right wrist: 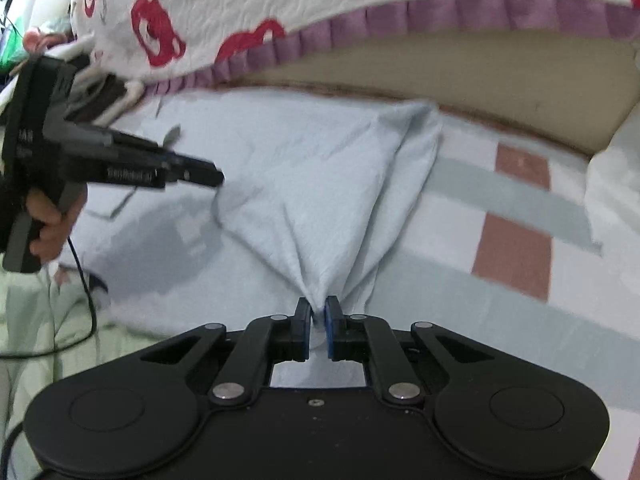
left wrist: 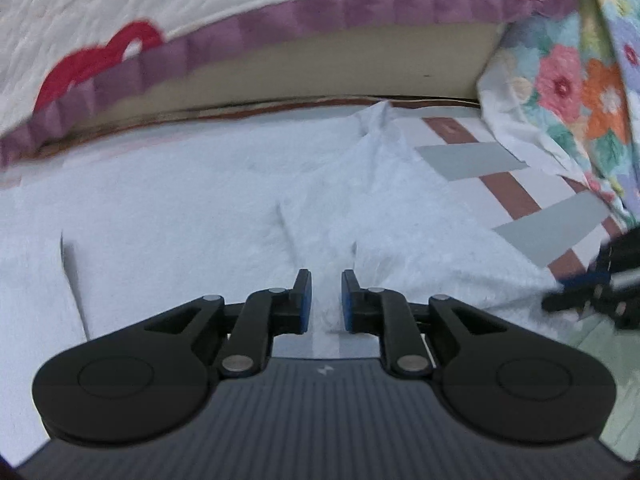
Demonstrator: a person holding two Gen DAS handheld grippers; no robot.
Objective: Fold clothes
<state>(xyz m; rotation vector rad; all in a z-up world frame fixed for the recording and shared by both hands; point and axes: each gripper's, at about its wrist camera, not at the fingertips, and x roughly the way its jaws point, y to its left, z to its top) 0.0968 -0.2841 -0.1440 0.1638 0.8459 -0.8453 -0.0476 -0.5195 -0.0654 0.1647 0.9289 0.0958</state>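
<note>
A pale blue garment [left wrist: 224, 200] lies spread on the bed. My left gripper [left wrist: 327, 300] hovers low over its middle, open, with a narrow gap between the blue pads and only the cloth below showing through. My right gripper [right wrist: 318, 314] is shut on a pinched edge of the garment [right wrist: 320, 184], which rises from the bed in taut folds fanning away from the pads. The left gripper [right wrist: 212, 178] also shows in the right wrist view, held by a hand [right wrist: 52, 224] over the garment's left part. The right gripper [left wrist: 592, 292] appears blurred at the left wrist view's right edge.
The bed sheet [right wrist: 512, 248] is checked white, grey and brown-red. A white quilt with red bears and a purple ruffle [right wrist: 440, 12] hangs along the far side above a beige mattress side [left wrist: 360, 64]. A floral cloth [left wrist: 568, 88] lies at right, a pale green cloth [right wrist: 36, 320] at left.
</note>
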